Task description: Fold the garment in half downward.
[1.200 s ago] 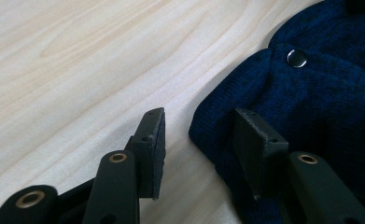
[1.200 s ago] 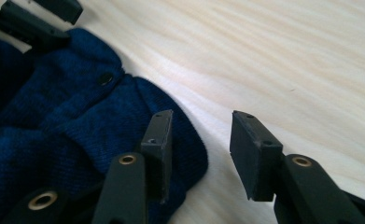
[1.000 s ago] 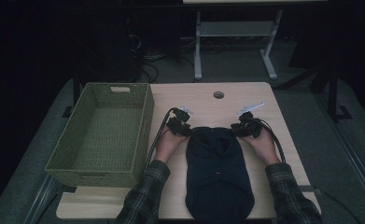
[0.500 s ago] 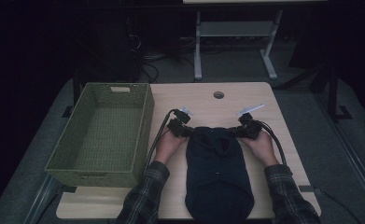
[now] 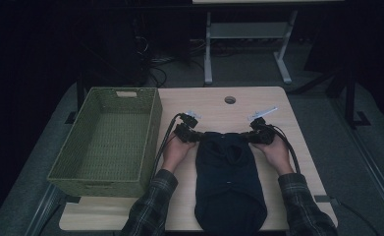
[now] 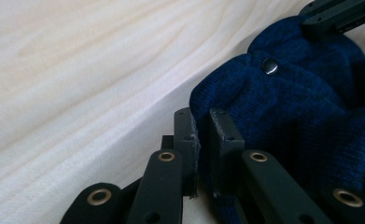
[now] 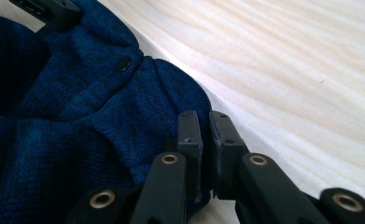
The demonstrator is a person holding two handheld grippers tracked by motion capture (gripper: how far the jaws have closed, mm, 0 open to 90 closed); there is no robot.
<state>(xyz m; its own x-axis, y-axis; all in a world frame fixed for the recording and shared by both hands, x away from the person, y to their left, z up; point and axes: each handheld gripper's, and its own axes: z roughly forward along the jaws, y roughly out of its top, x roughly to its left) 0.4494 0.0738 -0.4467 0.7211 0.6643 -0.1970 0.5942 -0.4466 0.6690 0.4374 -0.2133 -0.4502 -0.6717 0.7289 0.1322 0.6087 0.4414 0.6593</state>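
Bench (image 5: 214,105): light wood top with a round hole (image 5: 230,100) near the far edge. Bare surface lies beyond both claws, up to that far edge, and in strips along either side of the garment.

Green woven basket (image 5: 108,140): stands at the left of the bench, its left side overhanging the bench edge; its right wall is just beside the left hand (image 5: 176,151) and the cables trailing from that claw.

Dark blue knitted garment (image 5: 229,179): lies flat at the middle of the bench, lengthwise from the claws toward the near edge, which its lower end reaches. A dark snap button (image 6: 270,66) sits near each upper corner.

Left claw (image 6: 201,123): jaws drawn nearly together, with a fold of the garment's upper left corner pinched between them, low over the bench.

Right claw (image 7: 205,125): jaws likewise almost closed, clamped on the fabric edge at the garment's upper right corner. The right hand (image 5: 277,153) is at the garment's right side, well clear of the right bench edge.

Plaid sleeves enter from the near side.
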